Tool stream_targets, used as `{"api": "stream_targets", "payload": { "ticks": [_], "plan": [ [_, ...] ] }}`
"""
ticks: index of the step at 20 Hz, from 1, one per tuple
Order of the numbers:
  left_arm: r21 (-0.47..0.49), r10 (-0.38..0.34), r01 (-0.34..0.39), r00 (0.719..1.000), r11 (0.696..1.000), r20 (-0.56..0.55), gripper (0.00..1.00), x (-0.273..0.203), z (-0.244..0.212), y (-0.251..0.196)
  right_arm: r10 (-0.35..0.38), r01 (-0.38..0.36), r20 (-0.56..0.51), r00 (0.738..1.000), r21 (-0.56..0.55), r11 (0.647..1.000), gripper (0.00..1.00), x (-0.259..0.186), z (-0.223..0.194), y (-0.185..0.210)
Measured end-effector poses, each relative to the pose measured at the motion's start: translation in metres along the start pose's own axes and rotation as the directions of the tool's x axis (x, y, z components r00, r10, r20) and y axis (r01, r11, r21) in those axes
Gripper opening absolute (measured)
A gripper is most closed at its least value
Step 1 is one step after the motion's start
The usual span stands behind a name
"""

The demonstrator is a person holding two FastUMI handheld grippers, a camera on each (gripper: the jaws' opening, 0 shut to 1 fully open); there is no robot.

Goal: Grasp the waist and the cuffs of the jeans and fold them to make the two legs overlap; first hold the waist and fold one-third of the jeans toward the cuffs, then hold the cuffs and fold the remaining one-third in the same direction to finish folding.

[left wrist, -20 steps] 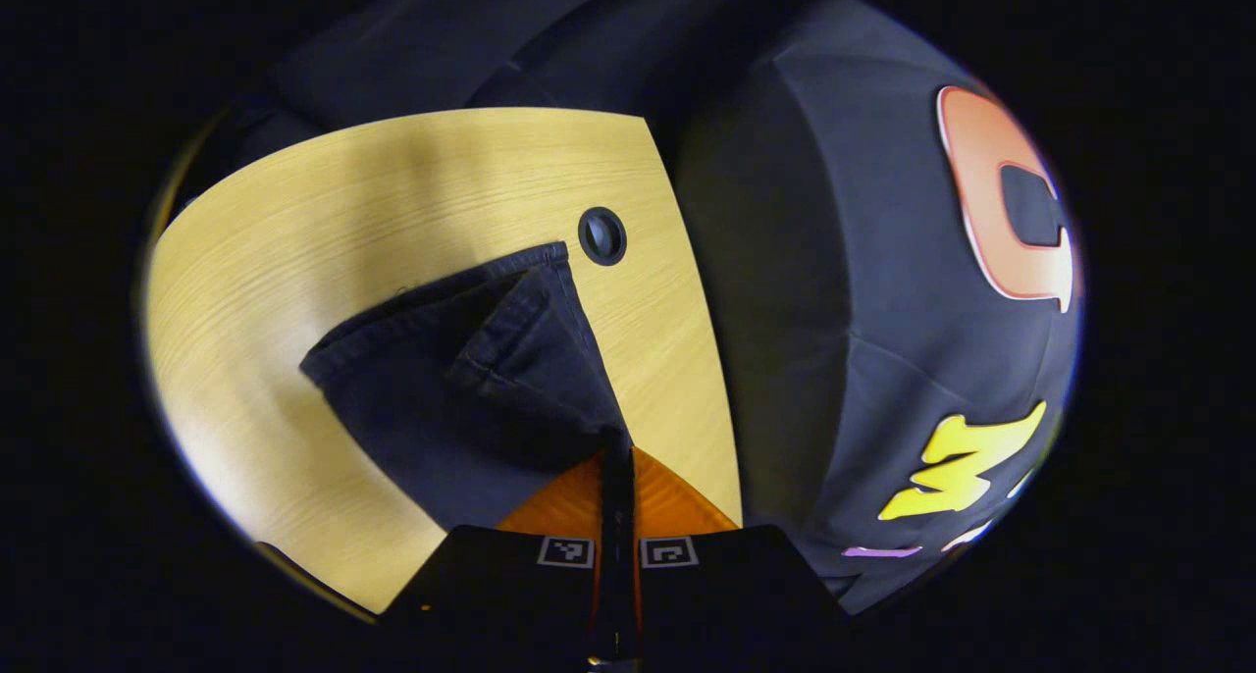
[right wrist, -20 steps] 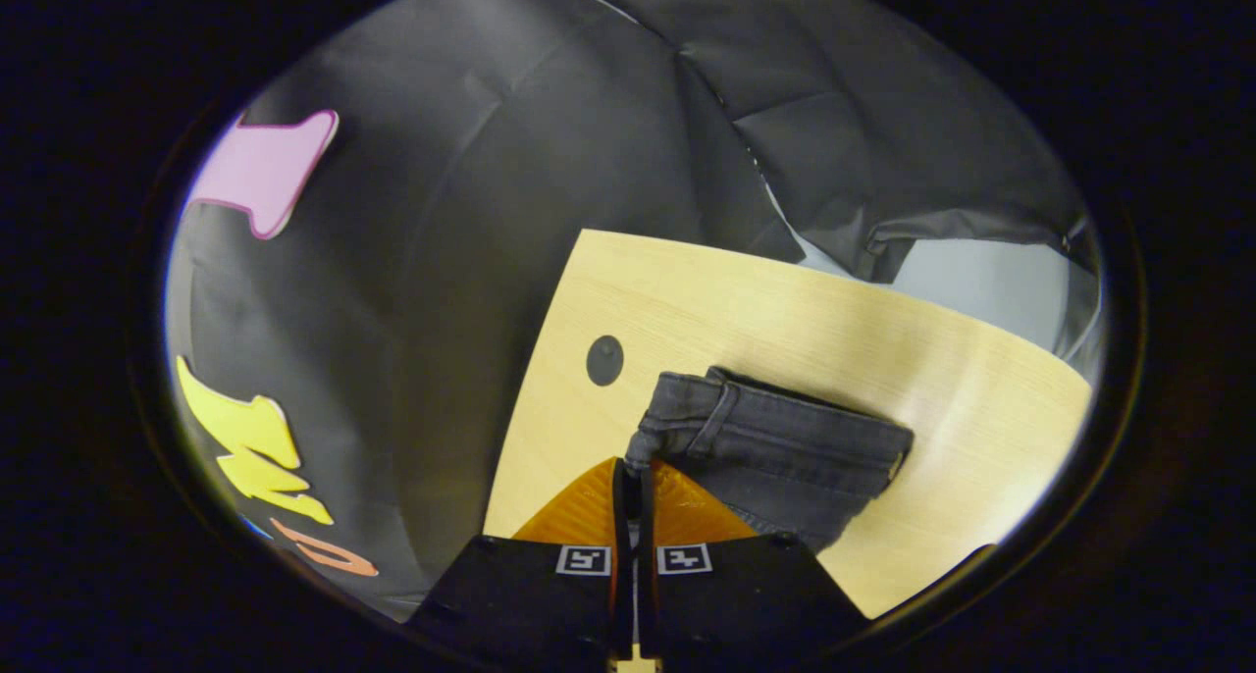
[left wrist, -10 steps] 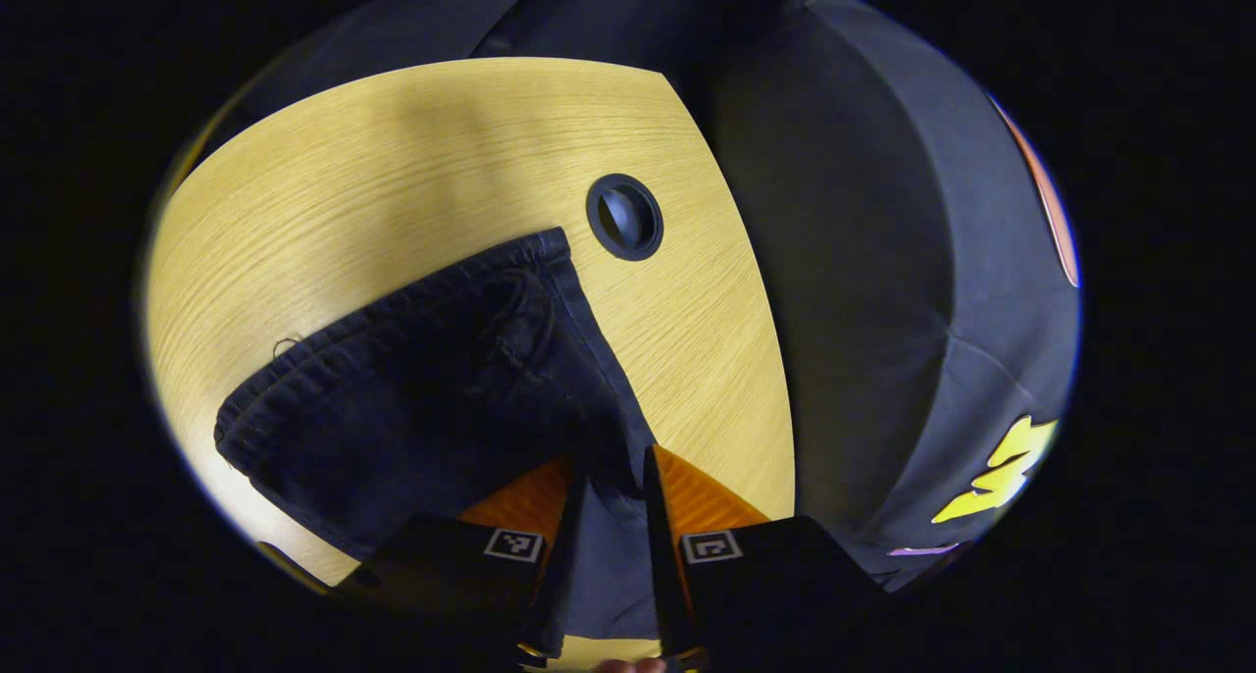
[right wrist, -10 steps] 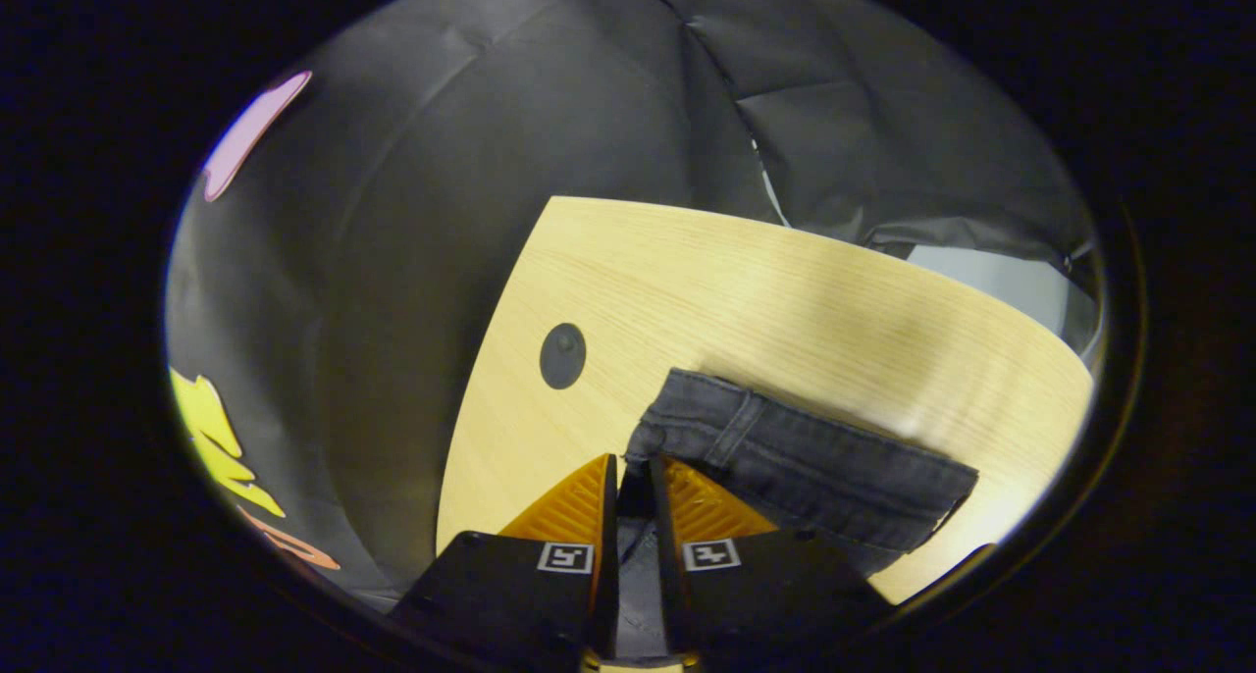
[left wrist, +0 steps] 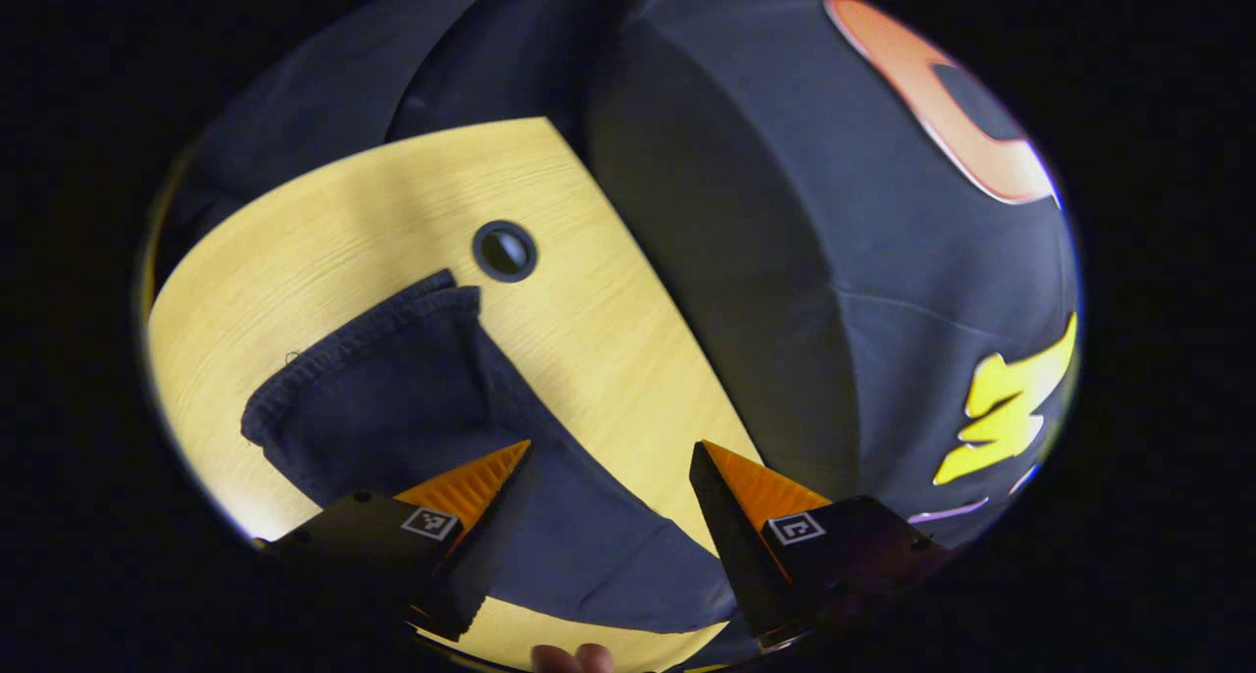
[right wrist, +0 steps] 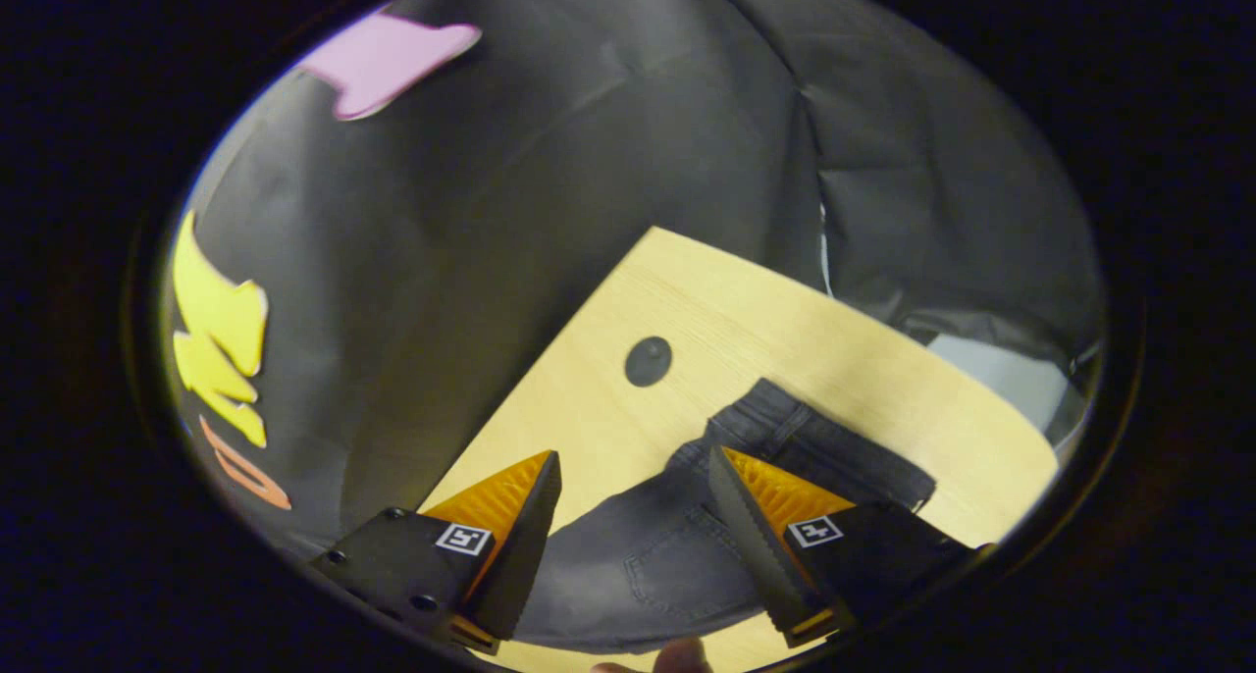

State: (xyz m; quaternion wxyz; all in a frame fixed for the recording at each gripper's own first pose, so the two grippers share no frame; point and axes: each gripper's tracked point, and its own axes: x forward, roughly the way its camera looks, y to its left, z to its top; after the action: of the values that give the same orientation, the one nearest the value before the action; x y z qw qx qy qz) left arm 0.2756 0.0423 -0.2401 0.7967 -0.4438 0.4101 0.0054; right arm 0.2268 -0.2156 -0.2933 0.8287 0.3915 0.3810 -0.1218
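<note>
gaping wide, each hand-held gripper, left (left wrist: 613, 452) and right (right wrist: 636, 457), holds nothing above the jeans (left wrist: 412, 398).

In the left gripper view, the left gripper (left wrist: 613, 457) has two wedge-shaped fingers (left wrist: 469, 479) with ribbed inner faces, tapering to points. Each is mounted on a black block bearing a small square black-and-white marker. The right gripper (right wrist: 633, 467) in its own view is built alike, with small screws on the block at 7 o'clock. Fingertips of the person's hand (left wrist: 572, 658) peek in at 6 o'clock.
</note>
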Motion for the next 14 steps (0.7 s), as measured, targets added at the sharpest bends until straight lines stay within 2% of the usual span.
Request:
{"api": "stream_targets", "payload": {
  "ticks": [1,3,4,5,7,8,9,10,11,13,14],
  "plan": [
    [0.084,-0.015,0.012,0.999,0.996,0.033,0.99,-0.020,0.000,-0.016,0.020,-0.017,0.035,0.999,-0.082,0.996,0.94,-0.022,0.005,0.012],
    [0.260,-0.076,0.040,0.989,0.965,0.130,1.00,-0.063,0.003,-0.057,0.078,-0.047,0.115,0.990,-0.256,0.966,0.93,-0.070,0.013,0.039],
    [0.341,-0.120,0.056,0.978,0.938,0.169,0.99,-0.082,0.001,-0.079,0.120,-0.061,0.163,0.979,-0.330,0.942,0.93,-0.099,0.014,0.053],
    [0.423,-0.167,0.062,0.962,0.904,0.216,0.99,-0.102,-0.003,-0.100,0.169,-0.075,0.213,0.962,-0.391,0.917,0.86,-0.129,0.014,0.067],
    [0.563,-0.224,0.014,0.925,0.826,0.307,0.99,-0.136,-0.014,-0.126,0.267,-0.092,0.304,0.915,-0.486,0.869,0.86,-0.189,0.011,0.094],
    [0.611,-0.245,-0.023,0.904,0.791,0.351,0.98,-0.147,-0.024,-0.135,0.287,-0.075,0.339,0.896,-0.521,0.851,1.00,-0.210,0.010,0.095],
    [0.642,-0.260,-0.059,0.883,0.764,0.391,0.98,-0.159,-0.035,-0.140,0.282,-0.036,0.371,0.885,-0.549,0.835,0.86,-0.229,0.007,0.092],
    [0.677,-0.268,-0.108,0.864,0.728,0.426,0.98,-0.166,-0.050,-0.144,0.292,-0.011,0.397,0.870,-0.577,0.817,0.95,-0.246,-0.001,0.088],
    [0.698,-0.268,-0.161,0.845,0.698,0.463,0.98,-0.166,-0.065,-0.145,0.298,0.009,0.417,0.859,-0.595,0.804,0.96,-0.261,-0.010,0.086],
    [0.710,-0.278,-0.187,0.830,0.679,0.484,0.98,-0.160,-0.095,-0.151,0.292,0.059,0.456,0.841,-0.612,0.789,1.00,-0.285,-0.029,0.074],
    [0.711,-0.280,-0.184,0.830,0.678,0.482,1.00,-0.156,-0.110,-0.153,0.287,0.073,0.466,0.837,-0.615,0.785,0.90,-0.293,-0.041,0.068]
  ]
}}
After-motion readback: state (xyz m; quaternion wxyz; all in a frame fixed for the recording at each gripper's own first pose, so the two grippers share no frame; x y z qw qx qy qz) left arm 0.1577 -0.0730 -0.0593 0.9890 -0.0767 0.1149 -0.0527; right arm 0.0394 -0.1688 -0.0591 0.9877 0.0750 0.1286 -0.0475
